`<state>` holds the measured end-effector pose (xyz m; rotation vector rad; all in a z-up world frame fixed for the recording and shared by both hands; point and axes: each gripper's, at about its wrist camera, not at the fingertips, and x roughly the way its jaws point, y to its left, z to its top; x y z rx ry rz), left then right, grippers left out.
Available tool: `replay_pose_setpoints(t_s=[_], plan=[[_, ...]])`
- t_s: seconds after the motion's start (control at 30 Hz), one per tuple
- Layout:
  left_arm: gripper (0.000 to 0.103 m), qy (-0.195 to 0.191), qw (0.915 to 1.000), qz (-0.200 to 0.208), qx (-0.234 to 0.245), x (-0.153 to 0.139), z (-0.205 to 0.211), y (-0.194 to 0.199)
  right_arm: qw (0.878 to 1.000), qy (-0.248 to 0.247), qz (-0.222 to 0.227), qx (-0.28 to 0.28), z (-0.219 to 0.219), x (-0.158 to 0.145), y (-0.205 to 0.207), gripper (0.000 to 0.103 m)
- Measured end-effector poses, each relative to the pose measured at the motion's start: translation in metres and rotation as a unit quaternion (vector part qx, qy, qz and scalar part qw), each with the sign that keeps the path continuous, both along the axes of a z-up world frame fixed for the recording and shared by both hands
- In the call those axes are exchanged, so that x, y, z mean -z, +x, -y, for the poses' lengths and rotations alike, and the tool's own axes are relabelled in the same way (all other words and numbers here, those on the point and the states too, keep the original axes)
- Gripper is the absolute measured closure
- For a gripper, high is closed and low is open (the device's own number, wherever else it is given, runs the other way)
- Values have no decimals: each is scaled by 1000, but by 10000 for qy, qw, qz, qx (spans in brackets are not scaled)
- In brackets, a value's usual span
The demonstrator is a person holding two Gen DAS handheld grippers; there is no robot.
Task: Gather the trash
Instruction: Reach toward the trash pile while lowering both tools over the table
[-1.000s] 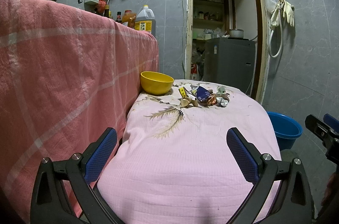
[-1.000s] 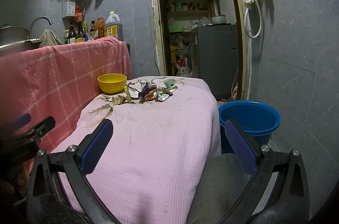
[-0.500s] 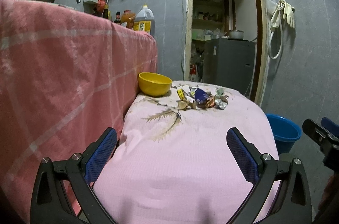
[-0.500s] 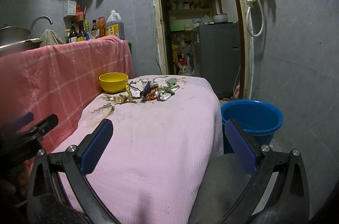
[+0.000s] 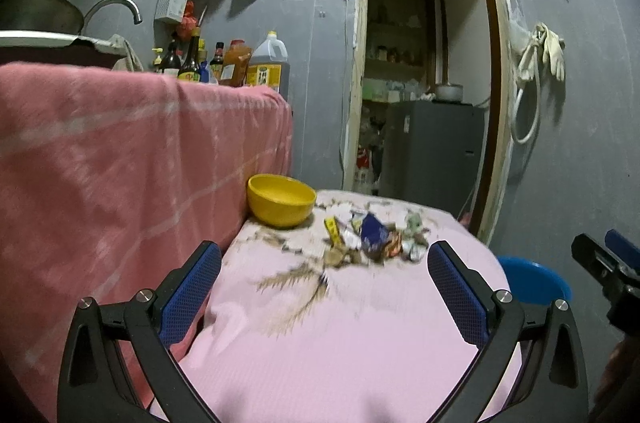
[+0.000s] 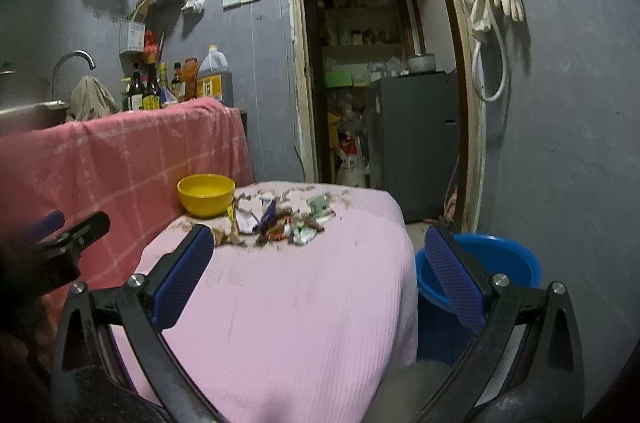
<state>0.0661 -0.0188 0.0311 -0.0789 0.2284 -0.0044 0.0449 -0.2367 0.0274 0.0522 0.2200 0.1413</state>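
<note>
A pile of trash (image 5: 372, 237), crumpled wrappers and paper scraps, lies at the far end of a table under a pink cloth (image 5: 340, 335); it also shows in the right wrist view (image 6: 280, 219). A yellow bowl (image 5: 281, 199) stands left of the pile, seen too in the right wrist view (image 6: 205, 195). A blue basin (image 6: 480, 275) sits on the floor right of the table. My left gripper (image 5: 324, 275) is open and empty above the near half of the table. My right gripper (image 6: 320, 259) is open and empty, at the table's near right.
A counter draped in a red checked cloth (image 5: 120, 163) rises along the table's left side, with bottles (image 5: 224, 63) and a sink tap (image 5: 116, 9) on top. An open doorway (image 5: 424, 83) with a grey fridge lies beyond. The grey wall (image 6: 560, 143) is at the right.
Both grippers have risen and moved forward a little toward the trash pile. Both stay open. Nothing on the table has moved.
</note>
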Motion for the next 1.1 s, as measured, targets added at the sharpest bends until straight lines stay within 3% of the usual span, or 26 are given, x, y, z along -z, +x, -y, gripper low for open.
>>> replay_pose_setpoints(t_s=[0.37, 0.6, 0.87, 1.1], plan=[[1, 90, 9992, 382, -35, -15, 5, 55, 9988, 1, 468, -149, -7, -24, 56, 0], [1, 130, 9995, 274, -99, -10, 1, 93, 9991, 19, 410, -111, -8, -21, 93, 0], [1, -137, 9985, -525, -80, 15, -10, 145, 9995, -116, -269, -73, -9, 5, 151, 0], [3, -243, 9868, -1599, 37, 48, -13, 189, 9937, -292, -1079, -76, -17, 31, 196, 0]])
